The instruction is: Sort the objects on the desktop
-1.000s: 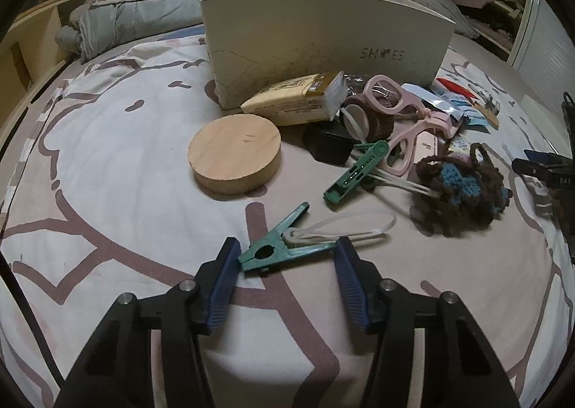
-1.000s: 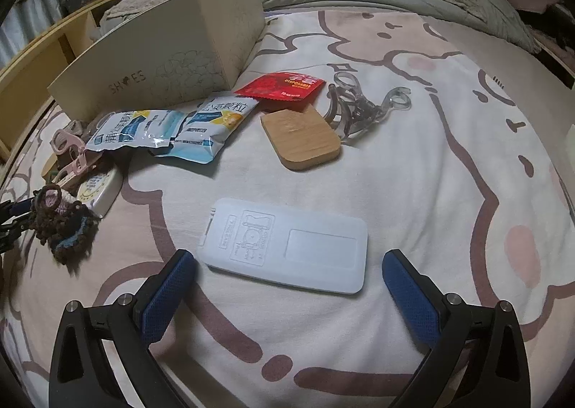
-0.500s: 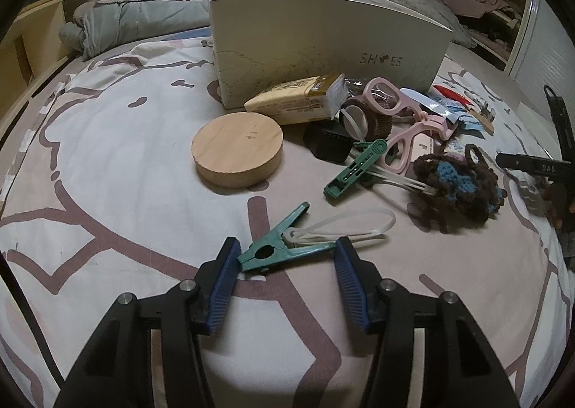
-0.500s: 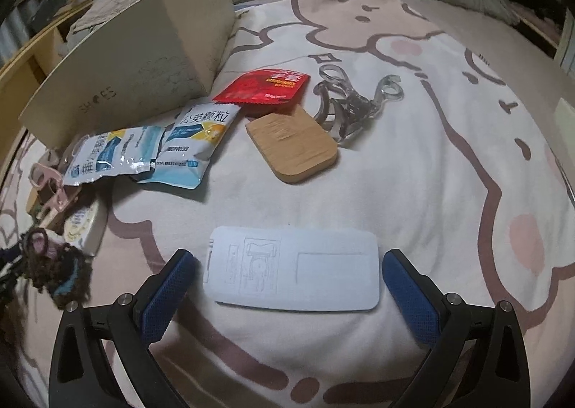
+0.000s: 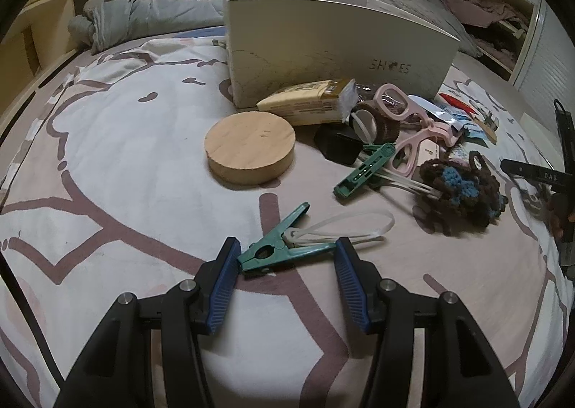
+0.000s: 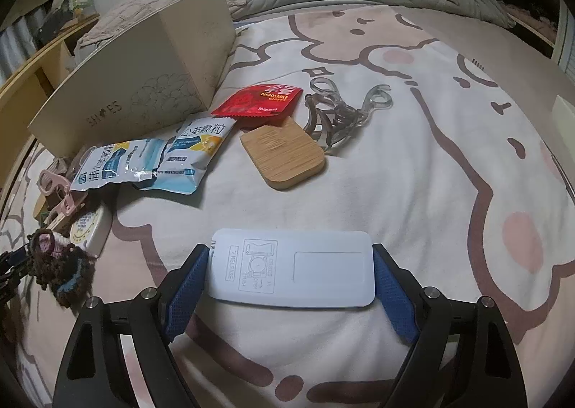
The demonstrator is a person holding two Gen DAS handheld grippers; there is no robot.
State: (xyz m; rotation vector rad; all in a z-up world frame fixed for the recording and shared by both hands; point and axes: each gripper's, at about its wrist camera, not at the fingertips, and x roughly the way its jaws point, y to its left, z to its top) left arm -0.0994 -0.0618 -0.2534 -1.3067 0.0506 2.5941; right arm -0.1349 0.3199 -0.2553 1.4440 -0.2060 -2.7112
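A green clothes clip (image 5: pixel 284 251) with a white strap looped through it lies on the patterned bed cover. My left gripper (image 5: pixel 285 246) is shut on the clip, a blue pad touching each end. In the right wrist view a flat white remote (image 6: pixel 293 269) lies face down. My right gripper (image 6: pixel 291 250) spans its length; its jaws are closing and the pads meet the remote's two short ends. The cream shoe box (image 5: pixel 323 48) (image 6: pixel 136 84) stands open behind the clutter.
A round wooden disc (image 5: pixel 249 152), second green clip (image 5: pixel 363 170), pink goggles (image 5: pixel 406 120), crocheted brown-blue piece (image 5: pixel 463 192) and tissue pack (image 5: pixel 309 106) lie before the box. Snack packets (image 6: pixel 151 160), red sachet (image 6: pixel 260 100), bamboo tile (image 6: pixel 284 152) and clear clips (image 6: pixel 337 113) lie beyond the remote.
The right gripper's jaws have come inward from wide apart onto the remote's ends, and the remote now lies square between them. The left gripper and its clip have stayed put.
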